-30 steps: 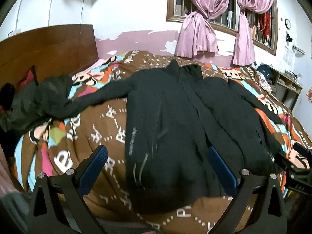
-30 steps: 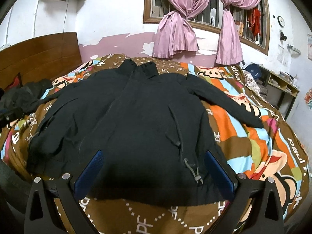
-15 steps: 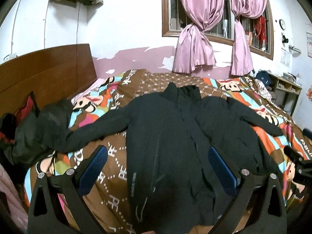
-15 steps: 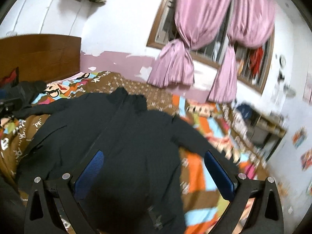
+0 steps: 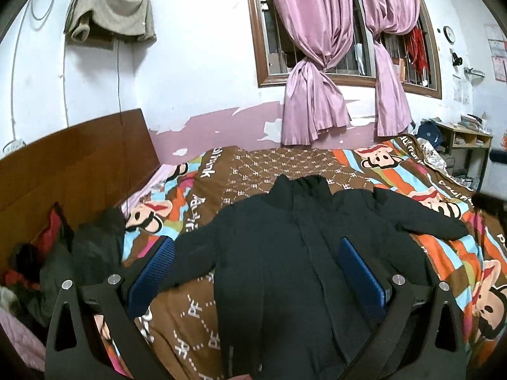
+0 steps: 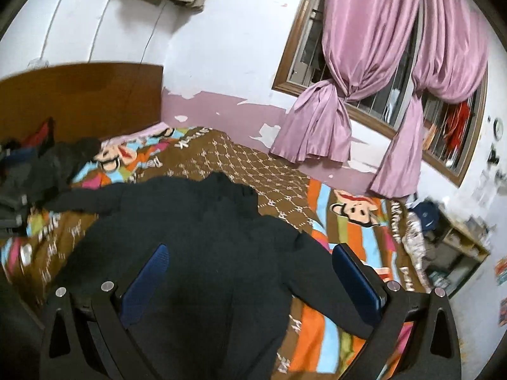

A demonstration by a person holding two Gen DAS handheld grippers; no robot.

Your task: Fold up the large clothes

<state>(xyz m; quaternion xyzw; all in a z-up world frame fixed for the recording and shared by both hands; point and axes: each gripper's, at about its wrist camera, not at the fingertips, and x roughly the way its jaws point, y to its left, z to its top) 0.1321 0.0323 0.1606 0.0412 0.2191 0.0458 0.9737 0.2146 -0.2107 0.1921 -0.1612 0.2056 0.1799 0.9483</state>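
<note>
Above jacket (image 5: pixel 285 253), left gripper (image 5: pixel 256 256), right gripper (image 6: pixel 250 262), seemingly wide, empty

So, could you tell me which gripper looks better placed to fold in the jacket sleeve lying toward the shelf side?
Probably the right gripper: that sleeve of the black jacket runs just beside its right finger, open and empty. The left gripper frames the jacket's middle instead.

This is a lived-in bedroom in a home. A bed with a dark wooden headboard (image 5: pixel 73 164) carries a brown, orange and blue cartoon-monkey quilt (image 5: pixel 263 164) reaching its edges. Knotted pink satin curtains (image 5: pixel 310 63) hang at a barred, wood-framed window (image 6: pixel 374 107). The white-and-pink wall paint (image 5: pixel 202 63) is peeling, and a small round wall clock (image 5: pixel 449 34) hangs above a cluttered wooden shelf unit (image 5: pixel 465 145).
</note>
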